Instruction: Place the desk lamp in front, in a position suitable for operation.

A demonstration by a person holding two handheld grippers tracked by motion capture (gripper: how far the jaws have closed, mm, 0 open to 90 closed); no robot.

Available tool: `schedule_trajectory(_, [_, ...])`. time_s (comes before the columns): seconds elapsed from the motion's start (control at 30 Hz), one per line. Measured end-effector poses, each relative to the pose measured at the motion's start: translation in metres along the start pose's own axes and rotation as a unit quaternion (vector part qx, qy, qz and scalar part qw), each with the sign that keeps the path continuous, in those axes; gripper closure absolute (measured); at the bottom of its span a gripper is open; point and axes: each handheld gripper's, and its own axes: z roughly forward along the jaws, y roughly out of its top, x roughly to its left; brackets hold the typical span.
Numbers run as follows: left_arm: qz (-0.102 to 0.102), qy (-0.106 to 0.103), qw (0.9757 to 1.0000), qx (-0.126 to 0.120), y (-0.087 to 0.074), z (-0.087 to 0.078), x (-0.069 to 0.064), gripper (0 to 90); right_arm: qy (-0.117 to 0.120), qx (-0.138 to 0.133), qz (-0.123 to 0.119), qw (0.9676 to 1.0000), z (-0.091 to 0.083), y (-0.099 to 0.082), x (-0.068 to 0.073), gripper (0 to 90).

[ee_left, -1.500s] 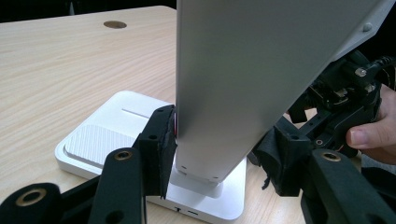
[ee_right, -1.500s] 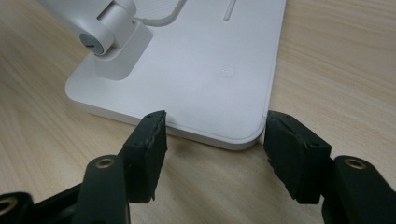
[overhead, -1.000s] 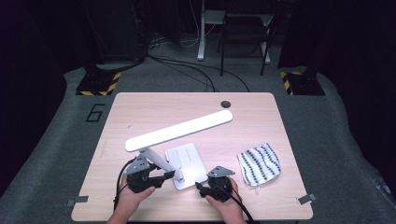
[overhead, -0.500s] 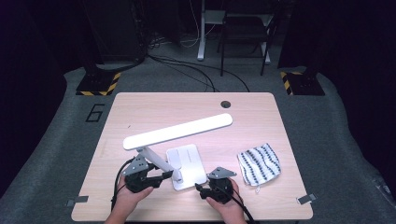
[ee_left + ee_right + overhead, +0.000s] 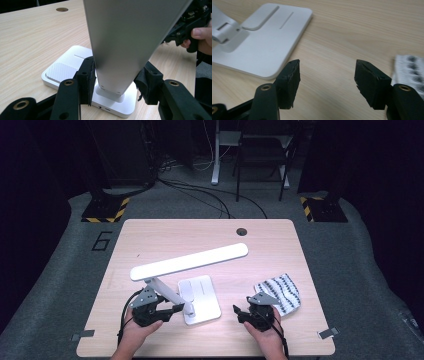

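While the left tool [image 5: 172, 309] clamps the lamp [image 5: 187, 262] arm above its base near the table's [image 5: 150, 235] front edge, the right tool [image 5: 239, 312] has drawn back from the base toward the cloth [image 5: 281, 291], its jaws wide and empty.

text: "6" | on: grey floor mat [image 5: 75, 245] left of table [image 5: 200, 232]
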Motion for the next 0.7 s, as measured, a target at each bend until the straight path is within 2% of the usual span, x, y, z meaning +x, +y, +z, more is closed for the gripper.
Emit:
schedule_trajectory(0.1, [-0.001,-0.004,1.0,0.003,0.0,-0.001,0.0,53.4,-0.011,-0.001,0.001,0.9999,-0.004,0.0,-0.008,37.3])
schedule_trajectory(0.13, [-0.001,-0.003,1.0,0.002,0.0,-0.001,0.0,53.4,-0.017,-0.008,0.007,0.9998,-0.009,-0.001,-0.016,38.8])
schedule_trajectory(0.2, [0.0,-0.003,1.0,0.002,0.0,-0.001,0.0,53.5,-0.023,-0.01,0.009,0.9996,-0.01,-0.001,-0.018,39.3])
schedule_trajectory(0.27, [-0.001,-0.003,1.0,0.001,-0.001,-0.002,0.0,53.5,-0.036,-0.017,0.019,0.999,-0.015,-0.002,-0.027,39.6])
schedule_trajectory(0.33, [-0.002,-0.002,1.0,0.0,-0.001,-0.002,0.0,53.5,-0.042,-0.021,0.016,0.9988,-0.018,-0.003,-0.032,39.6])
schedule_trajectory(0.47, [-0.001,-0.009,1.0,0.005,-0.001,-0.003,0.001,53.6,-0.059,-0.02,0.012,0.998,-0.022,-0.004,-0.038,39.6])
schedule_trajectory(0.7, [0.0,-0.013,0.9999,0.006,-0.001,-0.004,0.001,53.6,-0.1,-0.01,0.026,0.9947,-0.028,-0.012,-0.061,39.2])
